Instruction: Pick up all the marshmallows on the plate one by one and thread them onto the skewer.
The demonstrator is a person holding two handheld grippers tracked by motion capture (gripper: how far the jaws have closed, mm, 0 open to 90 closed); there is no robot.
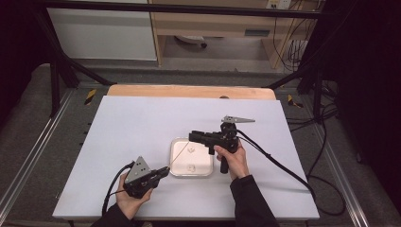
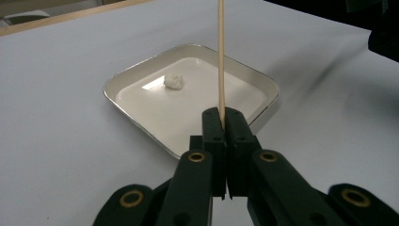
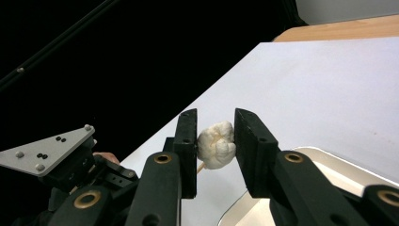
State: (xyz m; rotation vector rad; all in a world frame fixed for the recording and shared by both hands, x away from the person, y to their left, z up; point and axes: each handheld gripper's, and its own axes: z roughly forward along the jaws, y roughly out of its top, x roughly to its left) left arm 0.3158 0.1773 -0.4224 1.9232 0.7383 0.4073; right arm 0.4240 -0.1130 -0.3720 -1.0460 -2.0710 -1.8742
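Observation:
My left gripper [image 1: 165, 169] [image 2: 221, 115] is shut on the lower end of a thin wooden skewer [image 1: 178, 153] [image 2: 220, 56]. The skewer slants up over a white square tray [image 1: 204, 171] [image 2: 136, 70]. My right gripper [image 1: 191, 137] [image 3: 215, 117] hovers over the tray's far edge, shut on a soft white lump [image 3: 215, 143] with both pads pressing its sides. The skewer's tip [image 3: 202, 166] meets the underside of that lump. Another small white lump [image 2: 173, 82] lies inside the tray. The left gripper's grey plate [image 3: 47, 150] is visible beyond the right jaws.
The tray sits mid-table on a white sheet [image 1: 132, 123], with a wooden strip [image 1: 189, 91] along the far edge. The right gripper's cable [image 1: 283, 168] trails across the table's right side. Black frame posts [image 1: 54, 80] stand at the back corners.

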